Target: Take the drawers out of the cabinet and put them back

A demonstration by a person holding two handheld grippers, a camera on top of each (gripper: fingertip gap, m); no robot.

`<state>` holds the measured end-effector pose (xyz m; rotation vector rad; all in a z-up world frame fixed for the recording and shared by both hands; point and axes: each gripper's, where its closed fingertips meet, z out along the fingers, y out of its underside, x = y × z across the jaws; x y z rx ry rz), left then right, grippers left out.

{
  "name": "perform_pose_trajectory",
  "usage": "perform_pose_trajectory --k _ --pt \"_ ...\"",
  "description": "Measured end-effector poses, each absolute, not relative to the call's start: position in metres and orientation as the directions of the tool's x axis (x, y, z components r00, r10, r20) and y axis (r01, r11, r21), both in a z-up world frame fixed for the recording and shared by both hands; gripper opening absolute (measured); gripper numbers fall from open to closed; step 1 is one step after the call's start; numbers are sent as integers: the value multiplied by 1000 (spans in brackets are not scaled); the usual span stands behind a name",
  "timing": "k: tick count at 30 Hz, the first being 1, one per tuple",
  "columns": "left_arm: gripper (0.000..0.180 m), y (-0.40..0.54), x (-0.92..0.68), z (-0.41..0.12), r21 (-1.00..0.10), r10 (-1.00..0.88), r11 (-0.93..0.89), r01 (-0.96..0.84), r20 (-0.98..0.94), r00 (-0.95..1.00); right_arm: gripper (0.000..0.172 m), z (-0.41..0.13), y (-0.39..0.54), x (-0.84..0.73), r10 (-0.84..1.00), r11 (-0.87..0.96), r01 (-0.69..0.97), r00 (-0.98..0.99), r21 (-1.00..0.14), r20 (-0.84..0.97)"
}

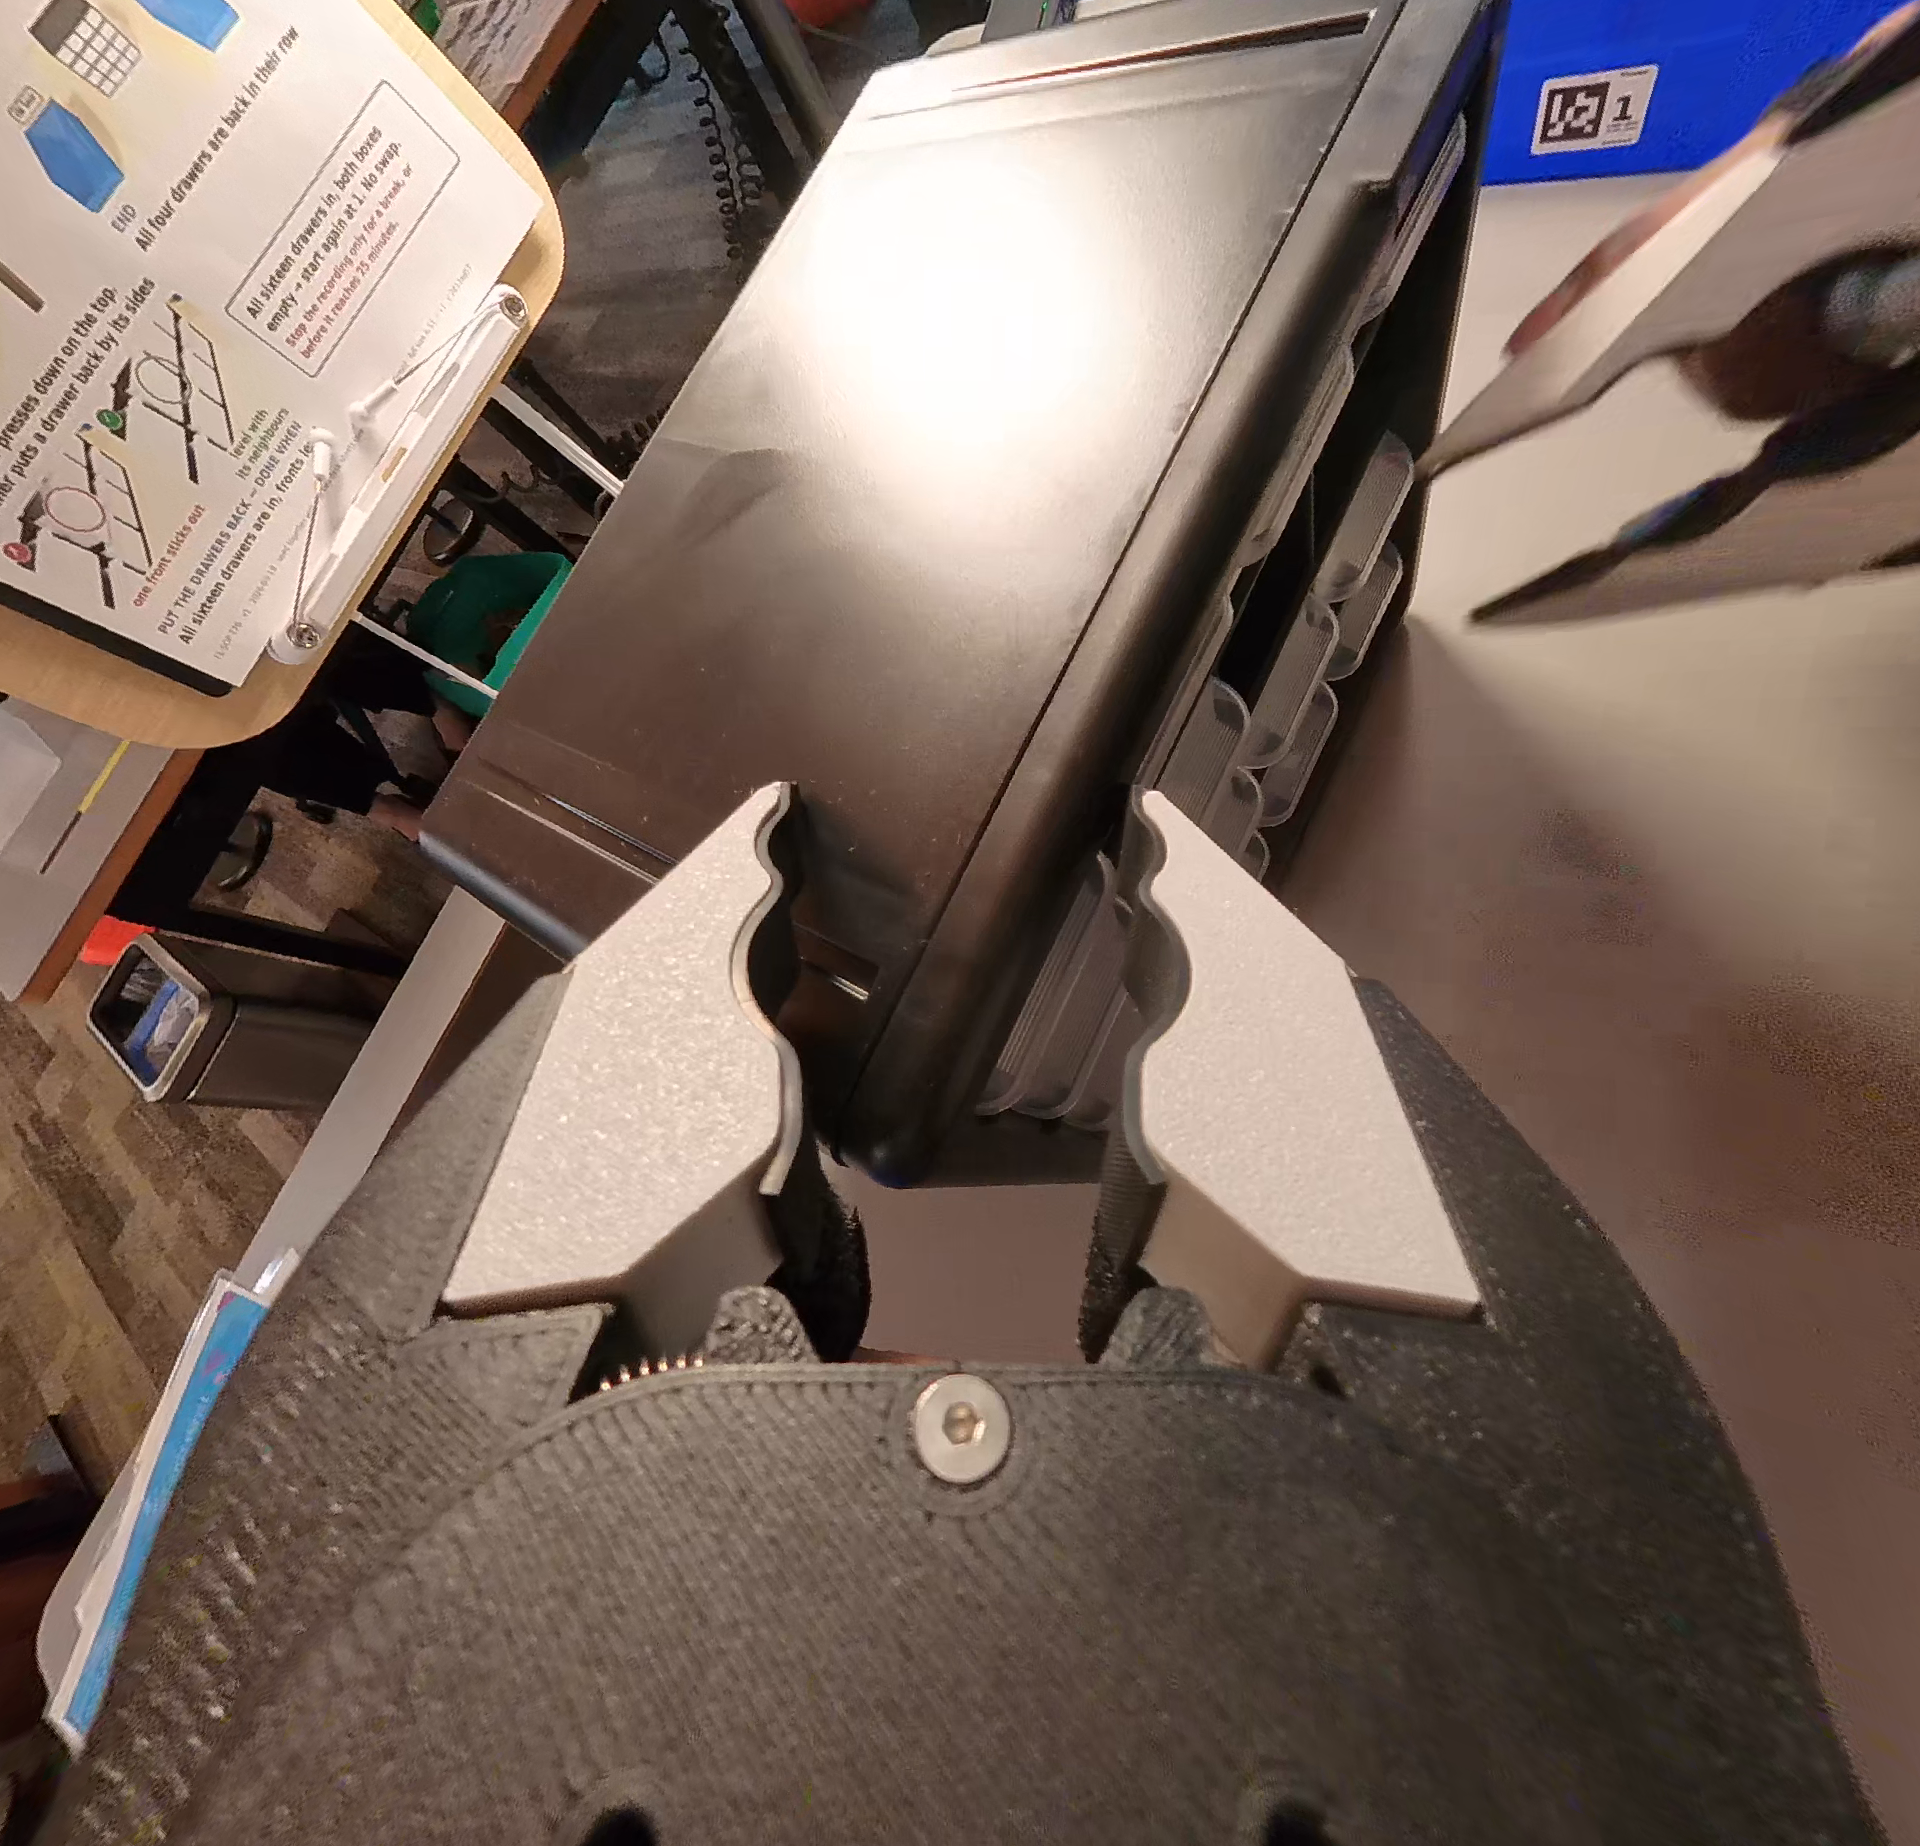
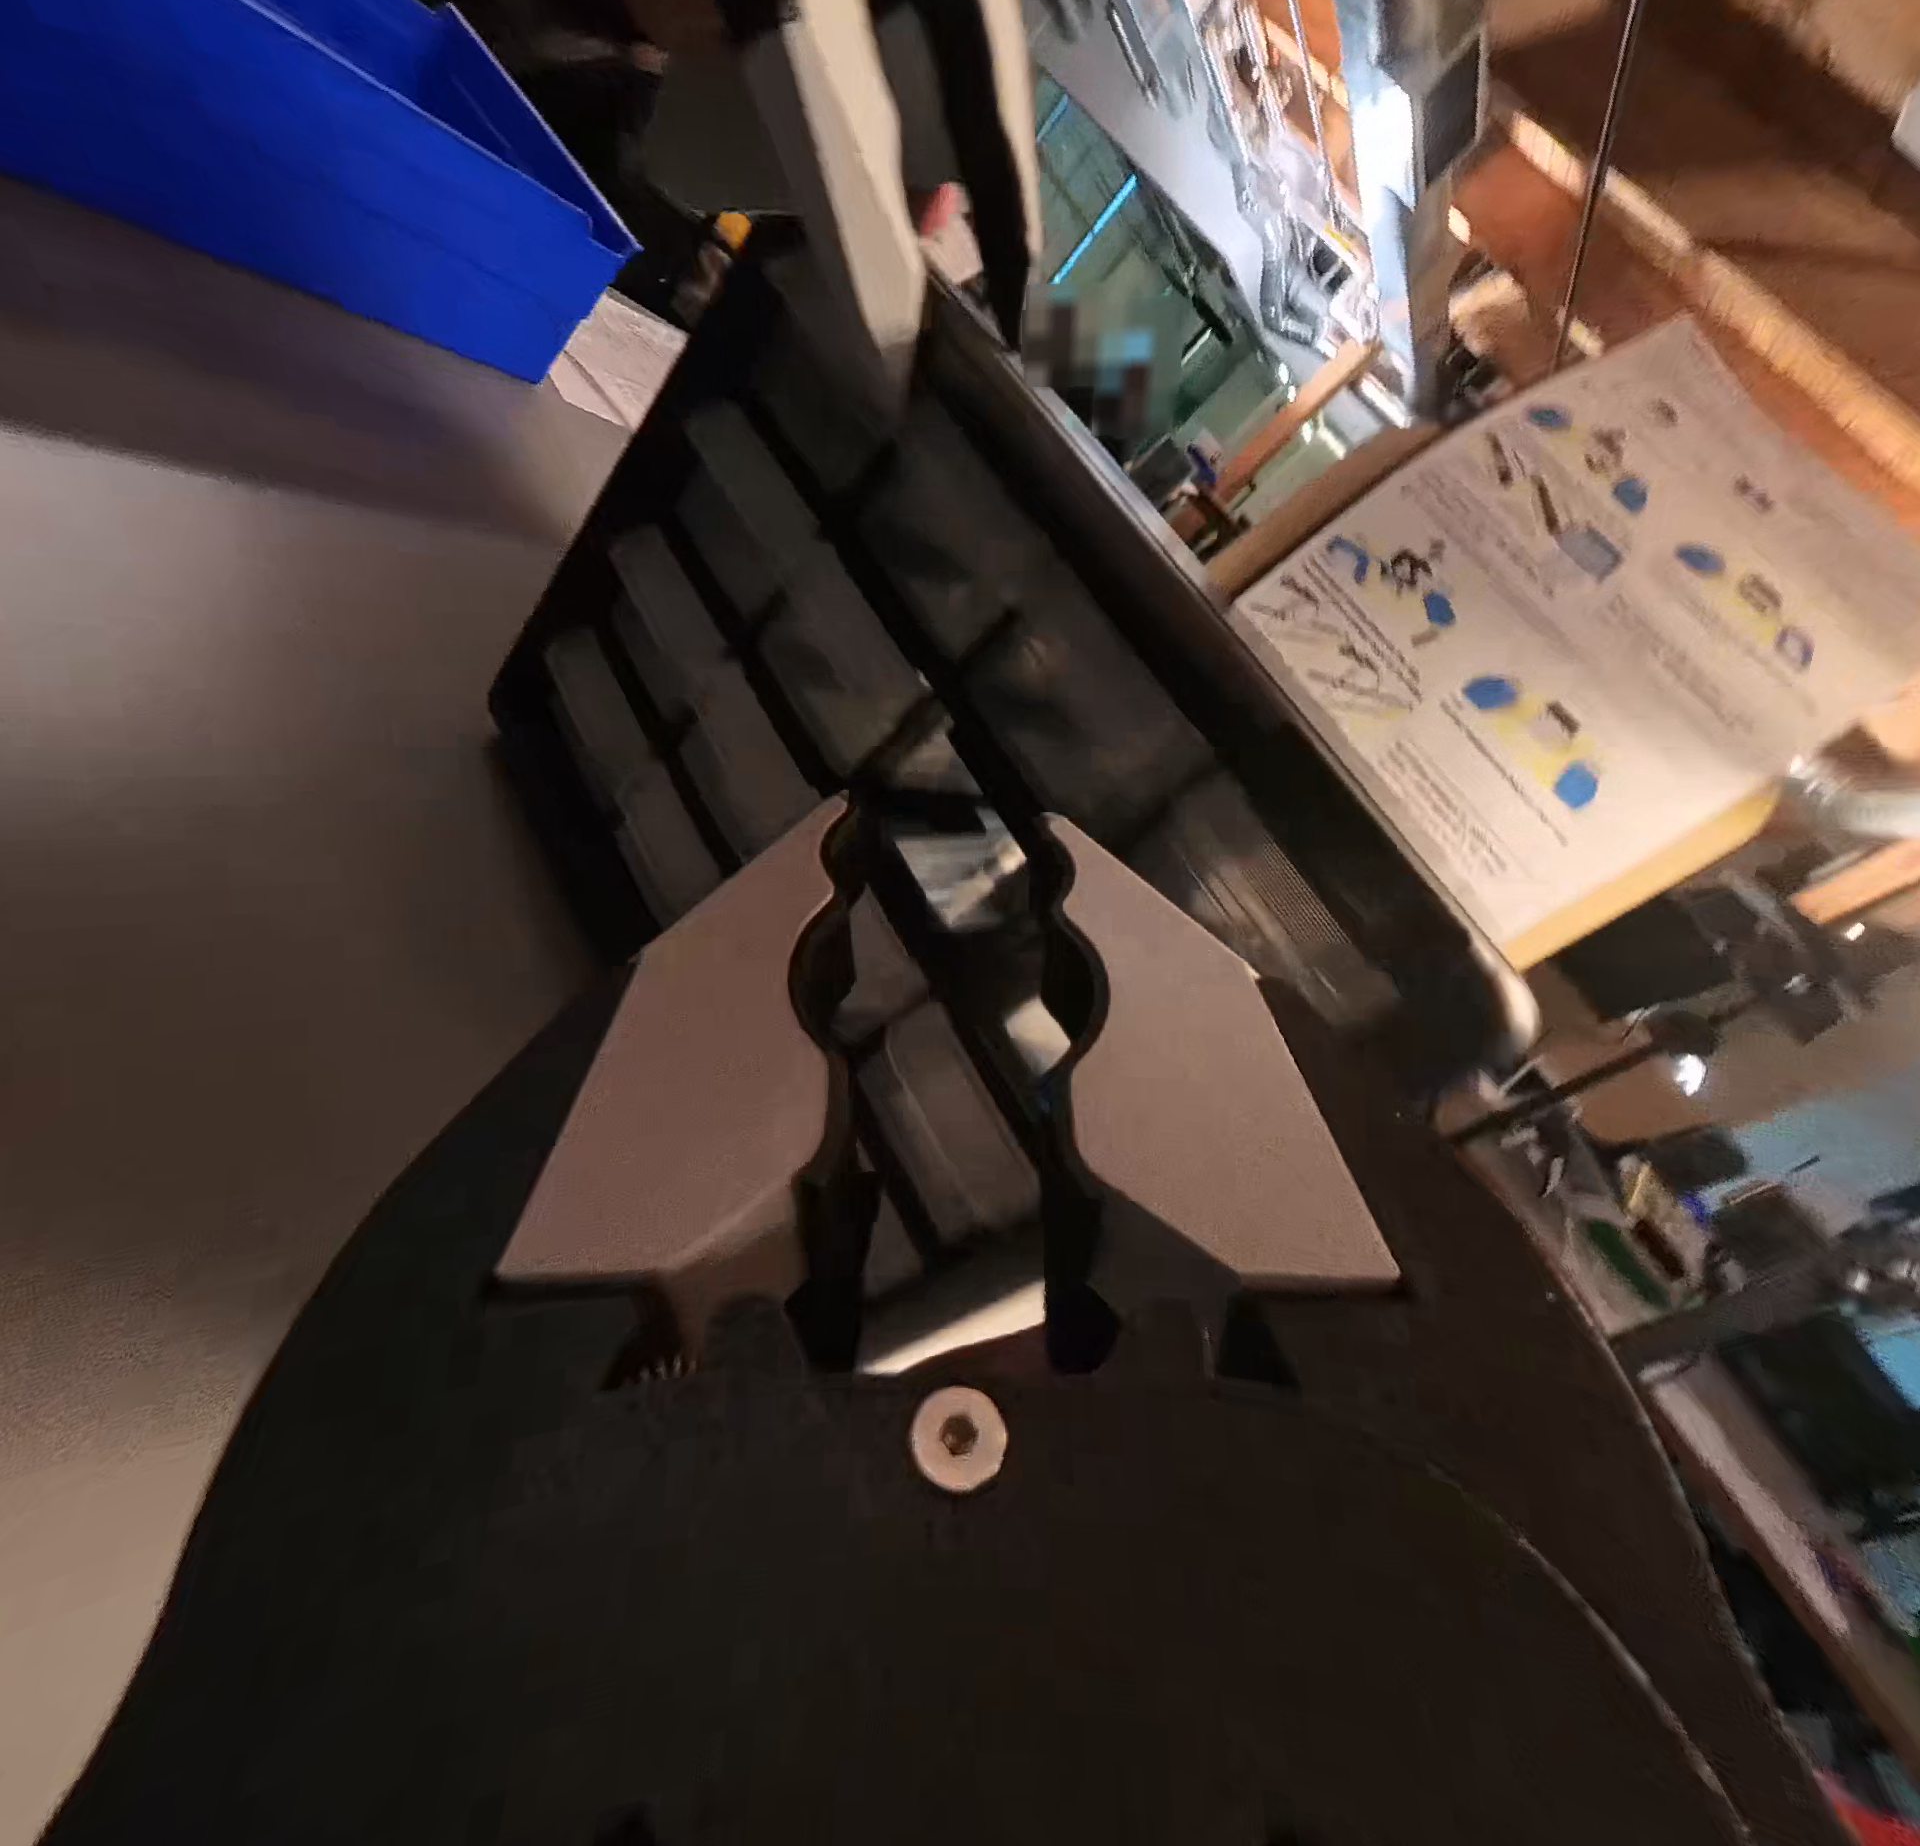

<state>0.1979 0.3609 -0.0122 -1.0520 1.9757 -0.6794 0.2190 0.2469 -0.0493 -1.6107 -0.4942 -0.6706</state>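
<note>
Straddling the stiff black cabinet point(image 1: 935, 508), the left tool point(image 1: 961, 809) gapes; the right tool point(image 2: 951, 830), half-open, nears light, slippery drawers point(image 2: 727, 674), best taken by their handles.

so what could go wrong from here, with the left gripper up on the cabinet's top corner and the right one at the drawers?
1. The left gripper straddles the front top edge of the black plastic drawer cabinet with its jaws spread; if it slips off, the cabinet may shift or tip when a drawer is pulled.
2. The right gripper looks blurred and tilted against the translucent grey drawers; it could catch a neighbouring front or a divider.
</note>
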Motion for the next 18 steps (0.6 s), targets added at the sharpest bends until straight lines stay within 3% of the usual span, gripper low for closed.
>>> perform_pose_trajectory --k 12,18 --pt "64 361 198 -12 -743 -853 511 -432 -379 -357 27 -58 317 210 -175 -162 879 421 -448 890" --pt "61 361 198 -12 -745 -854 510 -431 -378 -356 14 -63 314 203 -182 -191 930 281 -314 942"
